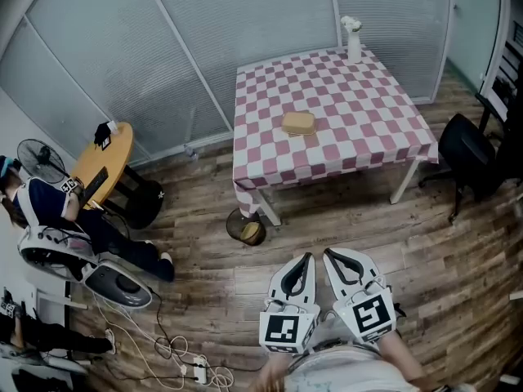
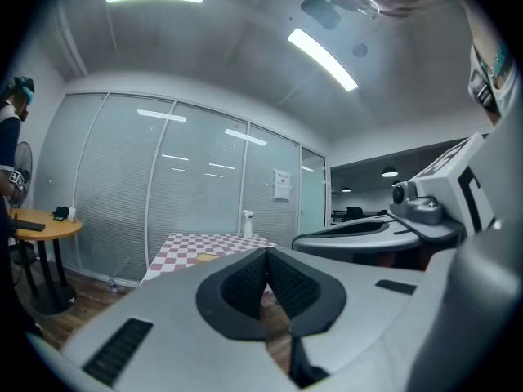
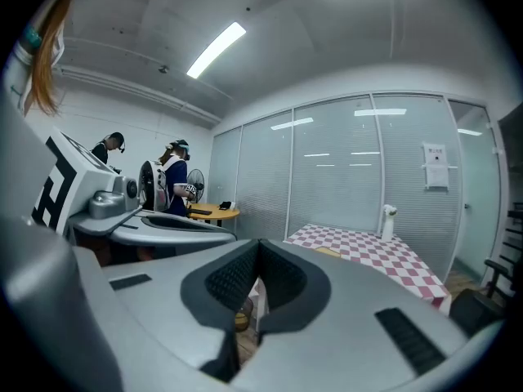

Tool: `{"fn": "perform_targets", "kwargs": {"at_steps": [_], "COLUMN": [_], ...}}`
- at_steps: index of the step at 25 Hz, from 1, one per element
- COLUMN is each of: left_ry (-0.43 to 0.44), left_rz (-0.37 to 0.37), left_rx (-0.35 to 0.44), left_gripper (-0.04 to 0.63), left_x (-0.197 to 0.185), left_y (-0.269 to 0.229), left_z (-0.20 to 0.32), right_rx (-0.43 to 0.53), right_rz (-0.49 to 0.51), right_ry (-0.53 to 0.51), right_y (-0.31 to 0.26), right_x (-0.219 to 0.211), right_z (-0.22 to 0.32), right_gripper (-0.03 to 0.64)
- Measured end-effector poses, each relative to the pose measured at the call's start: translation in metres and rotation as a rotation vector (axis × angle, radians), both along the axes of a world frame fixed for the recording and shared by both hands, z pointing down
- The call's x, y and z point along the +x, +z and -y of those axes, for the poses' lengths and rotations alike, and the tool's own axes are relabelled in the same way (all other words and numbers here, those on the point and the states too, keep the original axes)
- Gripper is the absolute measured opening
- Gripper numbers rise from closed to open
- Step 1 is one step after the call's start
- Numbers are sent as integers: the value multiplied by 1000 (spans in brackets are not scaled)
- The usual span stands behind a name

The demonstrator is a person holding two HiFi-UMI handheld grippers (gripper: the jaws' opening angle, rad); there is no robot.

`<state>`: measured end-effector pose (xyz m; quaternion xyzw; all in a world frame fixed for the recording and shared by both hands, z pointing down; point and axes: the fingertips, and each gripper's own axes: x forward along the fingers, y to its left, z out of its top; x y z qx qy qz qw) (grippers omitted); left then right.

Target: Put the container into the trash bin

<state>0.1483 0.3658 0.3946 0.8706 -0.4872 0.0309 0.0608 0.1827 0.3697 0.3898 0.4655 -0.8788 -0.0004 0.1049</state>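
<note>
Squeezed shut on nothing, side by side: left gripper (image 1: pixel 306 258) and right gripper (image 1: pixel 329 256). Well apart from their fingers, up on the middle of the checkered table (image 1: pixel 368 113): tan container (image 1: pixel 297 122). Down on the floor (image 1: pixel 458 251) by the table leg (image 1: pixel 267 207): trash bin (image 1: pixel 248 228).

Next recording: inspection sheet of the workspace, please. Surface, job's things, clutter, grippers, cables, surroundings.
Surface: table with a checked cloth, on a wood floor.
Job's things: container lies mid-table; trash bin stands on the floor by the table's near-left leg.
Clutter: white spray bottle at the table's far edge.
Grippers: left gripper and right gripper both shut, empty, side by side, short of the table.
Cables: cables and a power strip on the floor.
Surroundings: round side table, fan, seated person, black chair.
</note>
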Motion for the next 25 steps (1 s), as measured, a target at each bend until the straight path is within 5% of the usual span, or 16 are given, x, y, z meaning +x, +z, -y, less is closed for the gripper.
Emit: {"fn": "perform_targets", "kwargs": {"at_steps": [14, 25], "left_ry": [130, 182], "left_rz": [-4, -11], "left_rx": [-4, -17], "left_gripper": [6, 6], "left_x": [-11, -40], "left_y": [3, 7], "left_z": [132, 190], "right_rx": [2, -9], "right_rz": [23, 14], "right_ry": [119, 150], "right_y": [-4, -1], "right_x": [-13, -45], "right_z": [124, 186], "right_gripper": [-6, -6]}}
